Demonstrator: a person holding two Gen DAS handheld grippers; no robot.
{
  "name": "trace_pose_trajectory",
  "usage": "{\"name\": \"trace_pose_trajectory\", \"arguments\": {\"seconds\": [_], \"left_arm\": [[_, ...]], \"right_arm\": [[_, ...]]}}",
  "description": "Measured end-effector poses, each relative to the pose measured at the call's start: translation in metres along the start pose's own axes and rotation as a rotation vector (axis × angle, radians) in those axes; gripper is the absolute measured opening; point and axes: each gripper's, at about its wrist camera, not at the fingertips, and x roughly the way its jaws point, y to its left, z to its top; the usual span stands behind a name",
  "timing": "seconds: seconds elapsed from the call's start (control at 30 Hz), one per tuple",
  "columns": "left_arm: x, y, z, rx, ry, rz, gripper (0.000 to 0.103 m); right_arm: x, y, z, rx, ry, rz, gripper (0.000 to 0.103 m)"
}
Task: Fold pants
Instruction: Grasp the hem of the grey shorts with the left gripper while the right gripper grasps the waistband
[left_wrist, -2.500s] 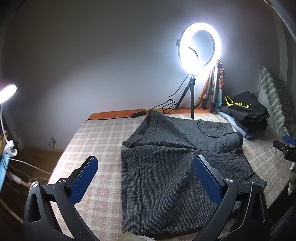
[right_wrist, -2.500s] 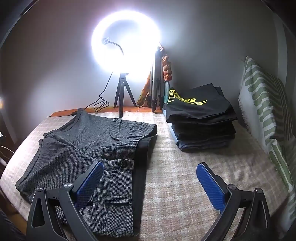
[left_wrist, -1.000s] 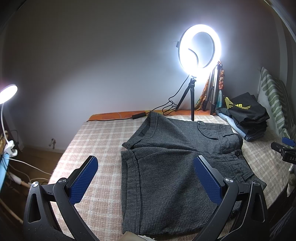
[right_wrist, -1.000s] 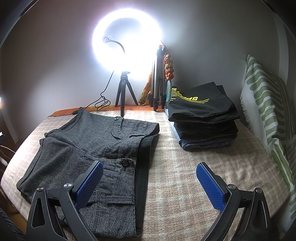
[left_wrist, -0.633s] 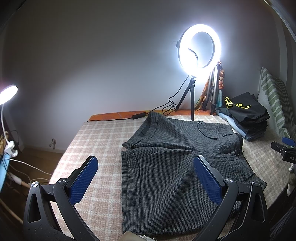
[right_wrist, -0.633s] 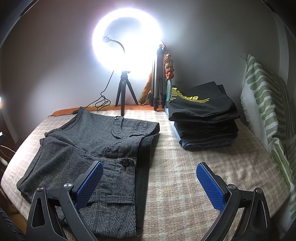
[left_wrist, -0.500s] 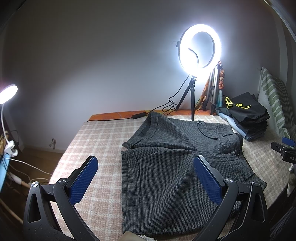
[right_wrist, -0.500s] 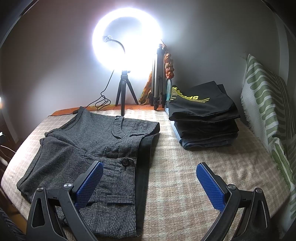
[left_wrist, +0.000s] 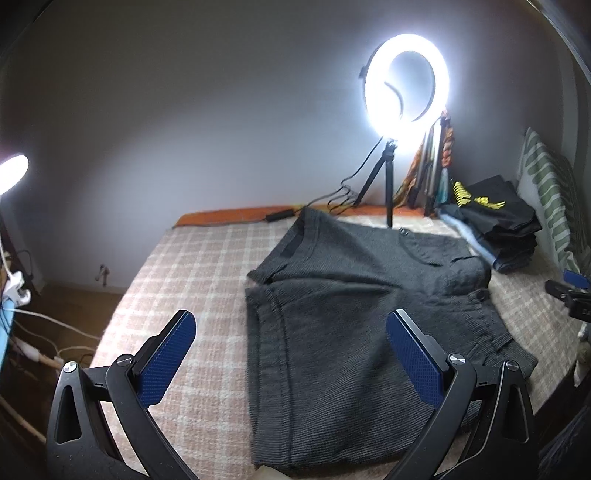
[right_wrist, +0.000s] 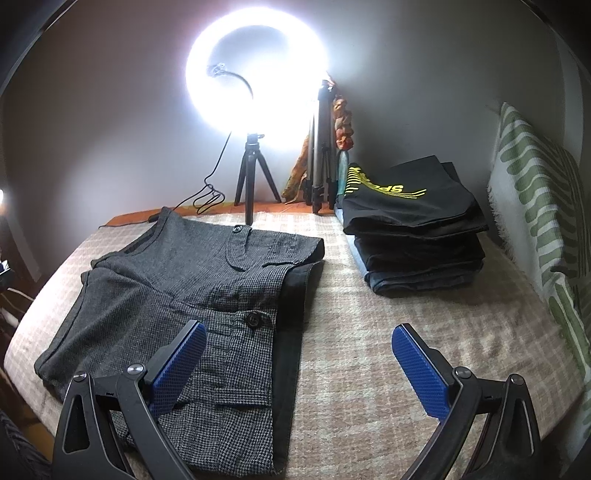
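Note:
Dark grey checked shorts (left_wrist: 354, 317) lie spread flat on a checked bed cover (left_wrist: 199, 273), waistband to the right, legs to the left. They also show in the right wrist view (right_wrist: 184, 295), with a button (right_wrist: 253, 319) near the waistband. My left gripper (left_wrist: 291, 354) is open and empty, above the near leg end. My right gripper (right_wrist: 299, 358) is open and empty, above the waistband's near corner; its tip shows at the left wrist view's right edge (left_wrist: 569, 291).
A lit ring light on a tripod (right_wrist: 255, 74) stands at the back with its cable. A stack of folded dark clothes (right_wrist: 413, 236) sits at the back right. A green-patterned pillow (right_wrist: 543, 206) leans at the right. The bed edge and floor cables (left_wrist: 44, 332) are at the left.
Both views have shifted only slightly; the left wrist view is a little blurred now. The shorts have not moved and both grippers stay open.

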Motion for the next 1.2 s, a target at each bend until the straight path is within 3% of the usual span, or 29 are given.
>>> {"name": "trace_pose_trajectory", "arguments": {"seconds": [0.2,0.37,0.5,0.6,0.73,0.97,1.2], "left_arm": [[0.013,0.016,-0.013,-0.012,0.064,-0.044,0.102],[0.015,0.021,-0.027,0.078,0.114,-0.054,0.100],[0.010,0.031,-0.038,0.137,0.153,-0.055,0.087],[0.002,0.034,-0.049,0.169,0.176,-0.115,0.081],[-0.006,0.020,-0.067,0.333,0.218,-0.147,0.074],[-0.006,-0.001,-0.092,0.536,0.307,-0.230,0.066],[0.014,-0.012,-0.106,0.670,0.349,-0.232,0.041]], "right_arm": [[-0.004,0.001,-0.007,-0.042,0.006,0.040,0.101],[-0.004,0.004,-0.015,-0.086,0.023,0.084,0.097],[-0.005,0.011,-0.027,-0.157,0.014,0.118,0.095],[-0.007,0.015,-0.037,-0.201,0.012,0.170,0.096],[-0.007,0.023,-0.054,-0.282,0.041,0.226,0.095],[-0.008,0.046,-0.080,-0.423,0.098,0.333,0.087],[0.000,0.068,-0.098,-0.547,0.149,0.343,0.081]]}}
